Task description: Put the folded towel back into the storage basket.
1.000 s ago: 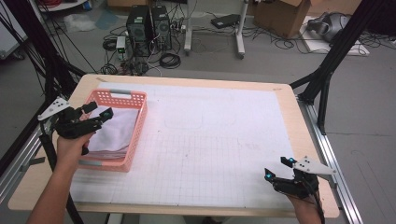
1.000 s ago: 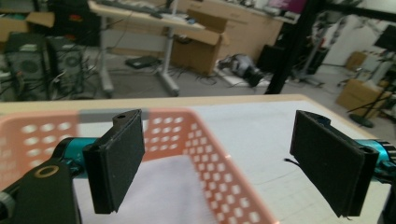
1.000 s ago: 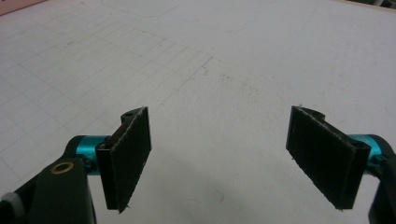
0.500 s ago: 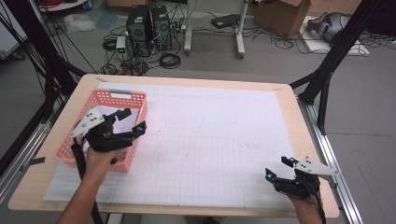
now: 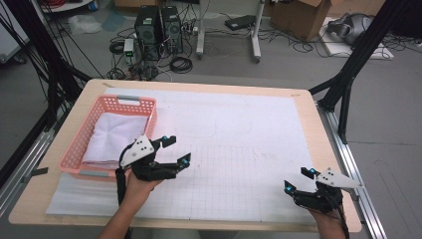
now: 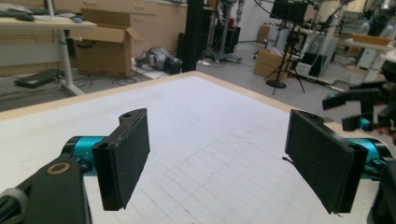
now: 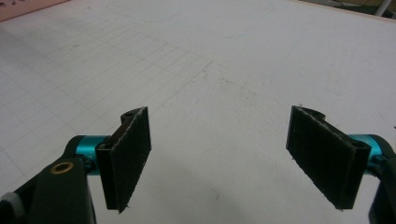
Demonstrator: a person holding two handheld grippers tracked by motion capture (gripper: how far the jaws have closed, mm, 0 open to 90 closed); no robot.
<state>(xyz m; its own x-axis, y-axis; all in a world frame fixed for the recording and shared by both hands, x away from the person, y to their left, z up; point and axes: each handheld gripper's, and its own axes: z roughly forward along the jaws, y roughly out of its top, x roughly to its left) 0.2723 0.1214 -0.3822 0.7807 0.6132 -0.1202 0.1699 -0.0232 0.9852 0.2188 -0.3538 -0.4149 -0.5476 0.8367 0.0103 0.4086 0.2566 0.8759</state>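
A pink basket (image 5: 119, 101) sits at the table's left with a folded white cloth (image 5: 117, 139) inside it. My left gripper (image 5: 179, 149) hovers just right of the basket over the white gridded mat (image 5: 239, 149). It is open, its jaws have just been closing a little, and nothing lies between them (image 6: 217, 158). My right gripper (image 5: 297, 179) rests open and empty near the table's front right corner, above bare mat (image 7: 219, 158). The left gripper view also catches the right gripper (image 6: 364, 107) farther off at the right edge.
The wooden table edge (image 5: 199, 85) frames the mat. Black frame poles (image 5: 343, 84) stand at the right and left sides. Computer towers (image 5: 159, 25), cables and cardboard boxes (image 5: 298, 12) sit on the floor behind. A corner of the basket (image 7: 23, 9) shows in the right gripper view.
My left gripper has moved right, from over the basket to the mat beside it, and sunk a little. The right gripper has stayed in place.
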